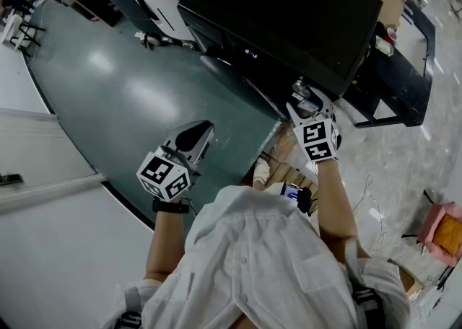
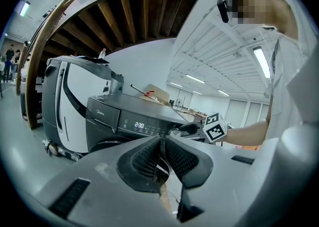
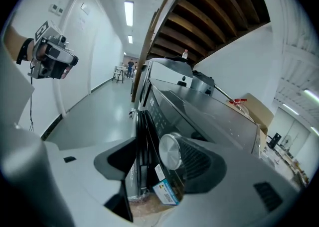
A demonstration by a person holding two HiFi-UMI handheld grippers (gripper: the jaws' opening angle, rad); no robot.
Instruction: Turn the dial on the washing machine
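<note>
The dial (image 3: 170,151) sits on the front control panel (image 3: 158,114) of the washing machine (image 3: 214,121), toward the panel's right end. In the right gripper view it is just past centre, towards 5 o'clock.

Your right tool (image 3: 152,154) is spread around the dial. The pad on the 3 o'clock side lies against or just beside the knob's rim, while the pad on the 9 o'clock side stands clear of it. By my reading you are at the grasp step: in position, but not yet clamped.

The next move calls for closing both pads squarely on the rim, then rolling your wrist about the dial's own axis. Pulling sideways would likely make the pads slip.

In the head view your right forearm reaches out straight towards 12 o'clock, with the marker cube facing up. Your left tool (image 2: 162,144) is pressed together with nothing in it. It hangs over the floor (image 1: 130,97) at about 8 o'clock from the right one, well apart from the machine.
</note>
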